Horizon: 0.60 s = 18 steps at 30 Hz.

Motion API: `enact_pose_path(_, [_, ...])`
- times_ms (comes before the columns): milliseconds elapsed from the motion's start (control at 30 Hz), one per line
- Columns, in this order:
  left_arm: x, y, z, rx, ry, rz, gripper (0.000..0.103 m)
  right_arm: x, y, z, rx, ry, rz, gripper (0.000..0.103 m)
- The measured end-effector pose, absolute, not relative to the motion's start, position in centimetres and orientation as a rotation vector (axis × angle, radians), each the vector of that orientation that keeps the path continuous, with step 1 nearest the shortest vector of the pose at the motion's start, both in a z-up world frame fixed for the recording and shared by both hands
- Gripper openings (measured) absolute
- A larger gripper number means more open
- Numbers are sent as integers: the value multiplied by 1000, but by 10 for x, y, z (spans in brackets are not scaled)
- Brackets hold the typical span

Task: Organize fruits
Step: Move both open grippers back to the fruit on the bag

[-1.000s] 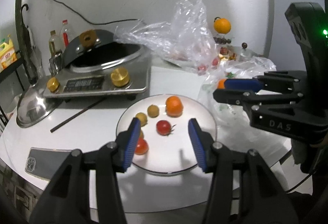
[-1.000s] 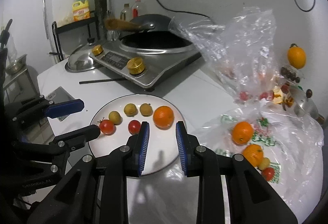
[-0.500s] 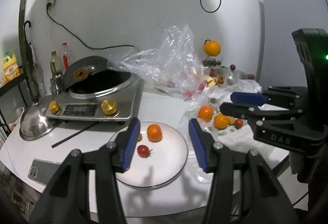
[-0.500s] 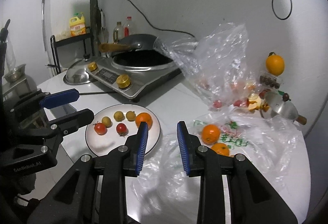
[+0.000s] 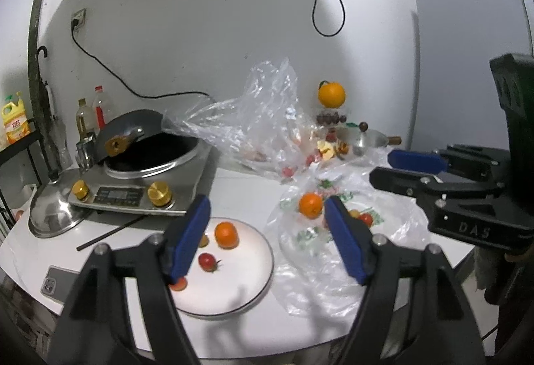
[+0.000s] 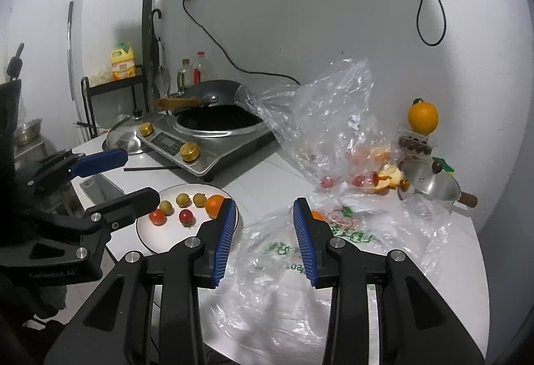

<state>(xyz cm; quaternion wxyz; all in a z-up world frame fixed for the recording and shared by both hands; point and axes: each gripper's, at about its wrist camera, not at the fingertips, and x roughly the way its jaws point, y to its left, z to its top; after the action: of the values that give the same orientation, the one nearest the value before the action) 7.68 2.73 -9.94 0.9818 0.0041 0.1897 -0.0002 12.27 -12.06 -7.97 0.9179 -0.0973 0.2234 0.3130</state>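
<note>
Two grippers hang over the white table (image 6: 267, 174), and neither one holds anything. Your left gripper (image 5: 267, 240) has its jaws opening, already spread wide above the plate (image 5: 253, 291), with only air between its blue pads (image 5: 188, 236). Your right gripper (image 6: 263, 241) is also opening, its jaws a modest gap apart over the printed bag (image 6: 367, 231), nothing between them.

On the plate you have an orange (image 5: 227, 234) at the far side, two red tomatoes (image 6: 186, 216) nearer you, and three small yellow-green fruits (image 6: 183, 199) in a row beside them. From the left view, a tomato (image 5: 207, 261) lies near the plate's middle and another peeks out under the left pad.

Just right of the plate, the printed bag lies flat with a second orange (image 5: 310, 205) and a small tomato (image 5: 366, 219) on or in it; you cannot tell which. Behind it, a clear bag (image 6: 320, 118) stands crumpled with more red fruit inside. A third orange (image 6: 422, 116) sits high on a stack by the wall. The cooker (image 6: 213, 144) and a pot lid (image 6: 123, 138) stand at the left rear
</note>
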Motion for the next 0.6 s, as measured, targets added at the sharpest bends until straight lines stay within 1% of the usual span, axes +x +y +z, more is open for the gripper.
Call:
enact_pose_path(300, [87, 7, -91, 4, 356, -9, 73, 130, -157, -76, -167, 444, 612, 39])
enact_pose_path(600, [111, -15, -97, 31, 386, -27, 73, 153, -186, -88, -130, 474, 577, 39])
